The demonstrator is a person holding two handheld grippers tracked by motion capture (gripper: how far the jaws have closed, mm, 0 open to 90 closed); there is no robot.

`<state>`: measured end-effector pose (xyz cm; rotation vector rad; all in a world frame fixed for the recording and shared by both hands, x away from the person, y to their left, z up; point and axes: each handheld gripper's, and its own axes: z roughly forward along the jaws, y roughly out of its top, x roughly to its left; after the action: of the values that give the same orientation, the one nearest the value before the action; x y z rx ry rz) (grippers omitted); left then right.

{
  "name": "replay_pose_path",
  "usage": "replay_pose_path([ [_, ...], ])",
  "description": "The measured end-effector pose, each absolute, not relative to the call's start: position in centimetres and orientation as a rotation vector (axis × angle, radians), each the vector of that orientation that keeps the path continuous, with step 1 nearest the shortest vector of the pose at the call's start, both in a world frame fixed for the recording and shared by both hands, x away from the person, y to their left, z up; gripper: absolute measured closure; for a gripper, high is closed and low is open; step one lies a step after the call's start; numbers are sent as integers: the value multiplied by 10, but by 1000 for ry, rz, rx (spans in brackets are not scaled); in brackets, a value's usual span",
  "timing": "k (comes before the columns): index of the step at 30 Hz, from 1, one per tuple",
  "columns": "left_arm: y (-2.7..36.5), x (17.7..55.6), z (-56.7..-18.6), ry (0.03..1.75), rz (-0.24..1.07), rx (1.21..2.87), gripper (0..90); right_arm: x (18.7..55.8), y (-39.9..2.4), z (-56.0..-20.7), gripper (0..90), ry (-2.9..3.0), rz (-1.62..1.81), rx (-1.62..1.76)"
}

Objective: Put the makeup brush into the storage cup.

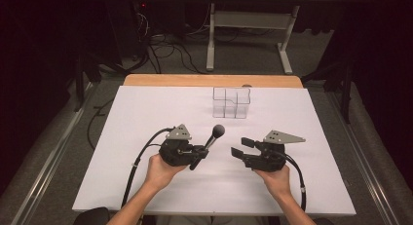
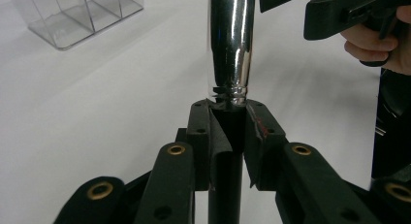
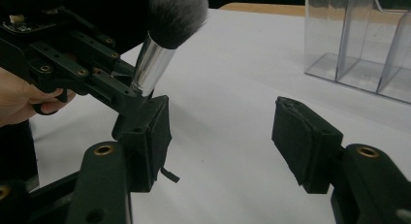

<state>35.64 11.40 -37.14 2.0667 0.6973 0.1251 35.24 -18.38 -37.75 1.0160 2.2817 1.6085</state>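
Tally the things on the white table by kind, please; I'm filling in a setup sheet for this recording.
Makeup brush: 1, held in the left claw
Clear plastic organizer: 1
Handheld claws: 2, counting the open right claw
Total: 4

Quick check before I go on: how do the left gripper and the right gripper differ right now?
The left gripper is shut on the makeup brush, clamping its black handle just below the chrome ferrule; the right gripper holds nothing, its fingers standing apart. The left one points toward the clear organizer, brush head uppermost; the right one points across toward the left. Both are black, hand-held and above the white table.
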Motion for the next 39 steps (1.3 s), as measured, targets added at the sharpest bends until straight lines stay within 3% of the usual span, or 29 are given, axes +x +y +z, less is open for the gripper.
replay_pose_path([
  [39, 86, 348, -369, 598, 180, 2088, 745, 360, -154, -372, 571, 2375, 1804, 984],
])
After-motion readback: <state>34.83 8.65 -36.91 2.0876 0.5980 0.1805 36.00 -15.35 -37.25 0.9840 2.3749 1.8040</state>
